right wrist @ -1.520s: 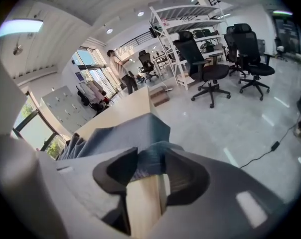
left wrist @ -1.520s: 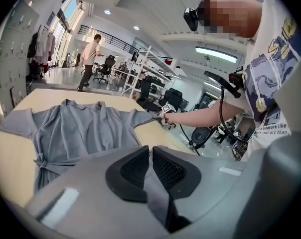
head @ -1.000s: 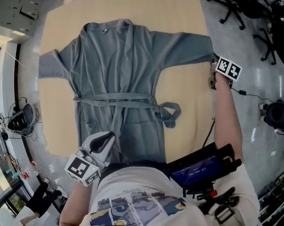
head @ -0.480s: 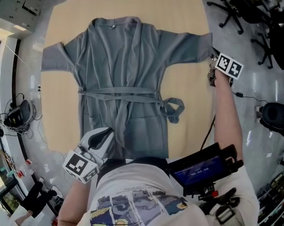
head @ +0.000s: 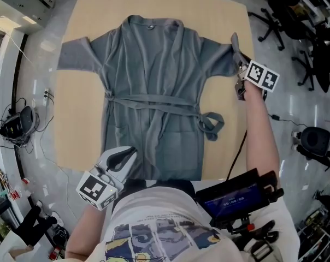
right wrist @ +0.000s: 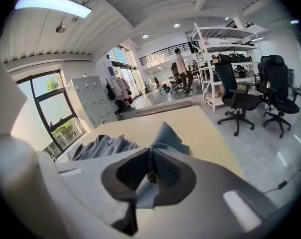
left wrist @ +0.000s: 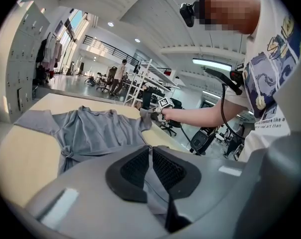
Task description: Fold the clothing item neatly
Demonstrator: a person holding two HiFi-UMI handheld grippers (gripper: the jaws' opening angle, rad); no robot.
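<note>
Head view: we find the grey robe [head: 154, 81] spread flat on the table [head: 225, 15], no fold yet made, the right gripper [head: 239, 67] clamped on its lifted sleeve end [head: 234, 43] and the left gripper [head: 128, 153] clamped on its near hem.

Robe [head: 154, 86] on table [head: 219, 15] — chairs [head: 288, 7] right
</note>
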